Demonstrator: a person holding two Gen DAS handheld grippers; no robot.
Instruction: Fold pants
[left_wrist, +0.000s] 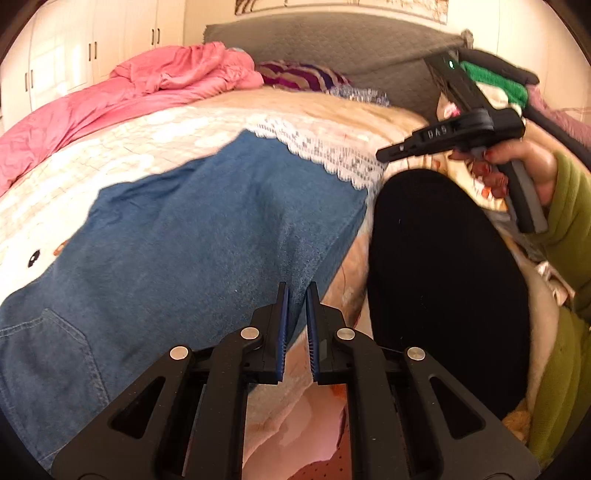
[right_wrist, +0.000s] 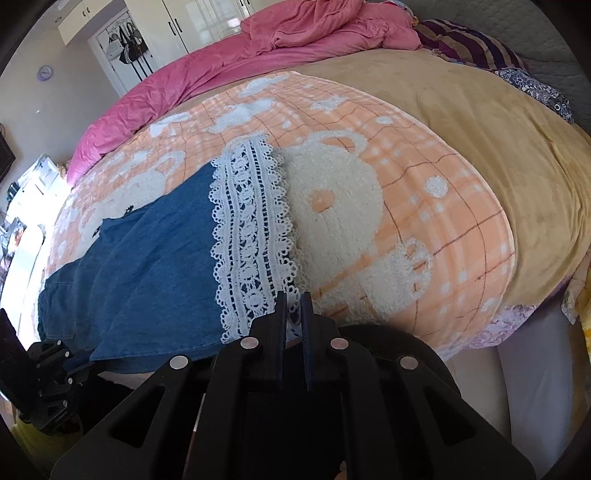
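Blue denim pants (left_wrist: 203, 229) with a white lace hem (left_wrist: 325, 147) lie flat on a peach bear-patterned blanket (right_wrist: 406, 166). My left gripper (left_wrist: 297, 291) is shut, with the near edge of the denim pinched between its pads. In the right wrist view the pants (right_wrist: 155, 258) run left from the lace hem (right_wrist: 251, 229). There my right gripper (right_wrist: 293, 295) is shut on the near corner of the lace. The left wrist view shows the right gripper (left_wrist: 382, 154) held by a hand in a green sleeve (left_wrist: 569, 206). The left gripper (right_wrist: 74, 365) sits at the lower left.
A crumpled pink quilt (right_wrist: 295, 33) lies along the far side of the bed. A striped cushion (left_wrist: 303, 75) rests by the grey headboard (left_wrist: 332, 40). A tan blanket (right_wrist: 480, 122) covers the right part. A large black rounded shape (left_wrist: 443, 295) fills the near right.
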